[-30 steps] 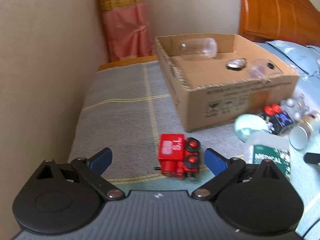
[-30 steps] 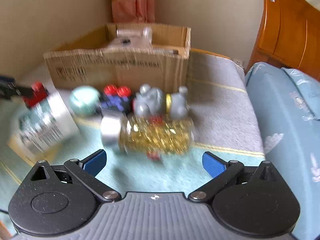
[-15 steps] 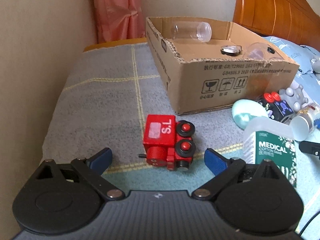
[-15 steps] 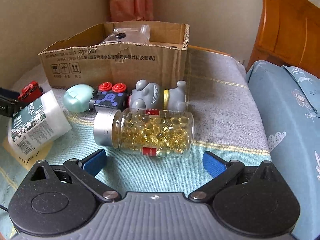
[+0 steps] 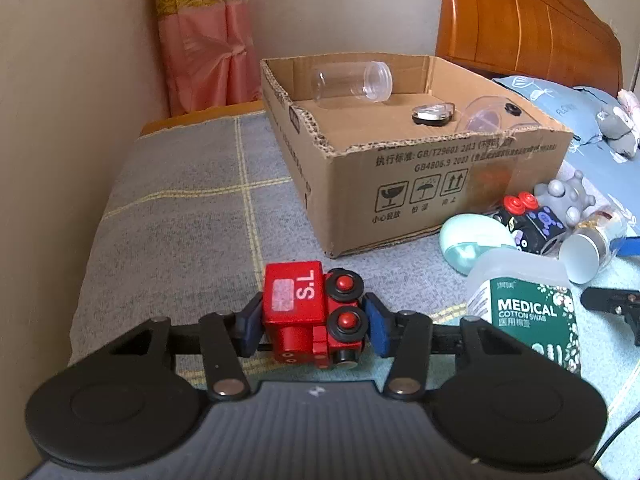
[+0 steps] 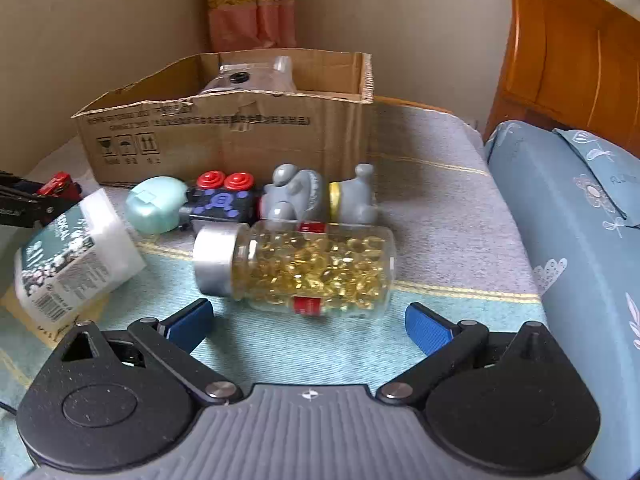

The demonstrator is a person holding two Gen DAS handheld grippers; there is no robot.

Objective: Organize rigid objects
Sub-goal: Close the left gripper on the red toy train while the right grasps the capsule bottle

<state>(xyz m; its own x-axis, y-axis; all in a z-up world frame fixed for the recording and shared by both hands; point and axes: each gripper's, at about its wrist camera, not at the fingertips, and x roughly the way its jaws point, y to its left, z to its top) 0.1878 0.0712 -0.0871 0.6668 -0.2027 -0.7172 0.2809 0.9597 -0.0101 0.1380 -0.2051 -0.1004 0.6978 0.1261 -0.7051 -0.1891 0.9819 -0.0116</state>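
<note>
Red toy train (image 5: 314, 314) clamped between left gripper (image 5: 314, 322) pads; right gripper (image 6: 308, 326) wide apart.

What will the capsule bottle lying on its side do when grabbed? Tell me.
The capsule bottle lies on its round side, so it may roll if nudged. Its clear wall looks smooth, possibly slippery. Being full, it is probably heavy. The open right tool faces it.

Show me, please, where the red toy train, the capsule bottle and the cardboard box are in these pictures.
red toy train (image 5: 298, 305), left wrist view, on its red cab side by the S.L lettering.
capsule bottle (image 6: 316, 270), right wrist view, on its clear body full of yellow capsules.
cardboard box (image 5: 436, 192), left wrist view, on its printed front wall.
</note>
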